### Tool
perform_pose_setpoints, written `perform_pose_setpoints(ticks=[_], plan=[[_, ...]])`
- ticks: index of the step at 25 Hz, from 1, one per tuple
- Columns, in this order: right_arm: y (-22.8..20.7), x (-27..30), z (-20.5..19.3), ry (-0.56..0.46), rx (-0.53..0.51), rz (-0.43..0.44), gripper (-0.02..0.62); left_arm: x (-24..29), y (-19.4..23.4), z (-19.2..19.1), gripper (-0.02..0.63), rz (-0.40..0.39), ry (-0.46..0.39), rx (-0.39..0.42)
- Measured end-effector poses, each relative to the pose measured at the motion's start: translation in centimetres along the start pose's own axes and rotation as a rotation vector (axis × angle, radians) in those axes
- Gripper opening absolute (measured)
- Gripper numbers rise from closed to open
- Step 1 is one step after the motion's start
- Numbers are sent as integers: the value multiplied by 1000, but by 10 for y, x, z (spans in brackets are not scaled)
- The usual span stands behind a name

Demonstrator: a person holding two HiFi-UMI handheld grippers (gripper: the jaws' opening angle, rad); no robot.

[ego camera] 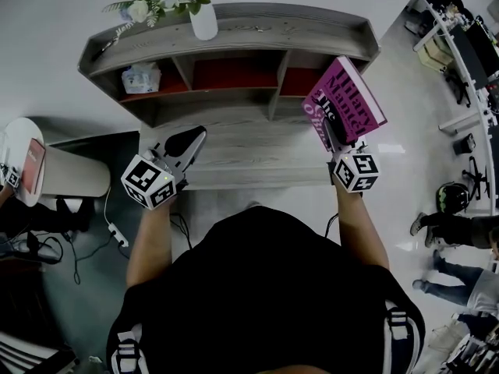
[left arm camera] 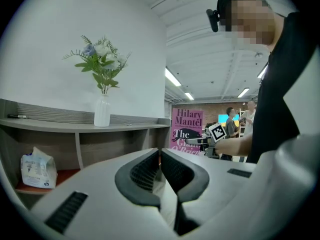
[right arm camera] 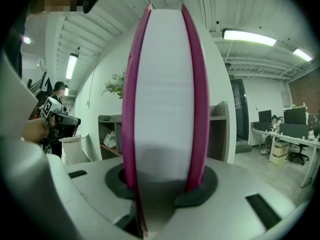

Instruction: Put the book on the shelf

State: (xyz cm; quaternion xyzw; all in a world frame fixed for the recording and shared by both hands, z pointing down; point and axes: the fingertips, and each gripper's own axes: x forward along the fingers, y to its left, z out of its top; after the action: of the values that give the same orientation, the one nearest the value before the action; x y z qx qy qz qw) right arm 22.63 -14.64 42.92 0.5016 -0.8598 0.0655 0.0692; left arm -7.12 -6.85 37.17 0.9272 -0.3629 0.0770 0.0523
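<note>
The wooden shelf (ego camera: 234, 22) is seen at twelve o'clock. The magenta book (ego camera: 347, 92) is held off it at two o'clock, pinched by the right gripper (ego camera: 334, 137). The left gripper (ego camera: 193, 139) is shown at ten o'clock, pressed together and empty.

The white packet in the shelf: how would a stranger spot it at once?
Find the grey wooden shelf unit with a white vase of flowers on top. In its left-hand compartment sits the packet, soft, crumpled and white with bluish print, while the middle compartment beside it shows only its red back.
</note>
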Motion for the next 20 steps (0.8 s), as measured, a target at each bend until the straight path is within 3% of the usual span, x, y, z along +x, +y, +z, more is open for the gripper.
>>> perform_pose_setpoints(ticks=[20], plan=[[-17, 39, 0, 4, -18, 63, 151, 28, 20, 7, 32, 47, -18, 7]])
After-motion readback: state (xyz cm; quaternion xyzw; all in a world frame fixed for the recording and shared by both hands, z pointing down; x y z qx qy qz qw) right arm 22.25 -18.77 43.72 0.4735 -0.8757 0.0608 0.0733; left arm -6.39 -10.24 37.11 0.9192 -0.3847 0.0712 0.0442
